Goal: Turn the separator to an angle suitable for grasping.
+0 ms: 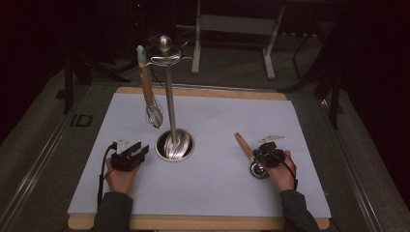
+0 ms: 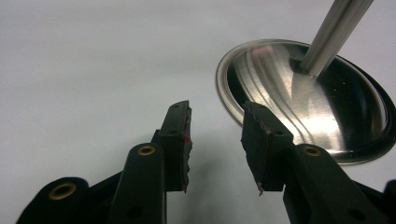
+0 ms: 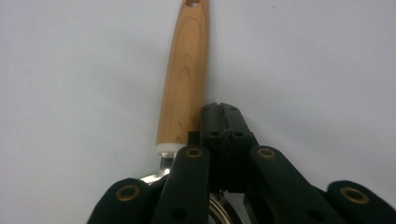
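A steel utensil stand [image 1: 170, 104] rises from a round shiny base [image 1: 175, 145] at the middle of the white mat. From a hook at its top hangs a whisk [image 1: 147, 86] with a wooden handle and a pale green end. My left gripper [image 1: 137, 151] rests just left of the base, open with nothing between its jaws [image 2: 217, 135]; the base [image 2: 299, 98] lies ahead to its right. A wooden-handled utensil [image 1: 244, 145] with a metal head lies on the mat at the right. My right gripper [image 1: 261, 155] is shut and empty [image 3: 223, 112], alongside that handle [image 3: 184, 79].
The white mat [image 1: 217, 193] covers a wooden board whose edge shows at front and back. Beyond the table stand the legs of a grey metal frame [image 1: 269, 48] on a dark floor. Cables trail from both grippers toward the person's sleeves.
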{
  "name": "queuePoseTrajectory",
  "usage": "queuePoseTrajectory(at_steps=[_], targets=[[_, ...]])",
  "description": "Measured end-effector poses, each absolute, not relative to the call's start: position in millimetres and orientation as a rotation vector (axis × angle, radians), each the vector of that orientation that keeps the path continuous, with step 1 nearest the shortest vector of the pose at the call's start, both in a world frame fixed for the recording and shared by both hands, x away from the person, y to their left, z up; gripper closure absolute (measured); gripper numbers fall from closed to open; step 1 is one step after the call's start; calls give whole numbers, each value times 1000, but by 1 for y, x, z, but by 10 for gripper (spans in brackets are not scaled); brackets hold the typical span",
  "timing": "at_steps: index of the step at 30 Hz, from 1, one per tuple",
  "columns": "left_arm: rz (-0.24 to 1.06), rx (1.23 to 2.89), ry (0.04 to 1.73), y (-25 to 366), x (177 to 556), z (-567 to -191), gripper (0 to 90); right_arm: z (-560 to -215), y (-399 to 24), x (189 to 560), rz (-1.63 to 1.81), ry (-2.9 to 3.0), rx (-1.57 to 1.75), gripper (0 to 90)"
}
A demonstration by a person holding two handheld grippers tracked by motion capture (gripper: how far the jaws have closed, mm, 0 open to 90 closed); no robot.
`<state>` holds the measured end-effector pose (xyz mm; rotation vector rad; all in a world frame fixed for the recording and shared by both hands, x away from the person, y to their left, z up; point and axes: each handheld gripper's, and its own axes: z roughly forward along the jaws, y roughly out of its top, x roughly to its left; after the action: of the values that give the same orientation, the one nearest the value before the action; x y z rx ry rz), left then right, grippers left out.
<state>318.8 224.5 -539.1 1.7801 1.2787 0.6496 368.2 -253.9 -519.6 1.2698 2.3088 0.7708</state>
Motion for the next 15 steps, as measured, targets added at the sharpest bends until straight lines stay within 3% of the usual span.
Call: queuePoseTrajectory(at_steps=[15], targets=[[650, 1780, 1278, 224, 319, -539, 623, -516, -244, 366, 758, 2374, 1202, 875]])
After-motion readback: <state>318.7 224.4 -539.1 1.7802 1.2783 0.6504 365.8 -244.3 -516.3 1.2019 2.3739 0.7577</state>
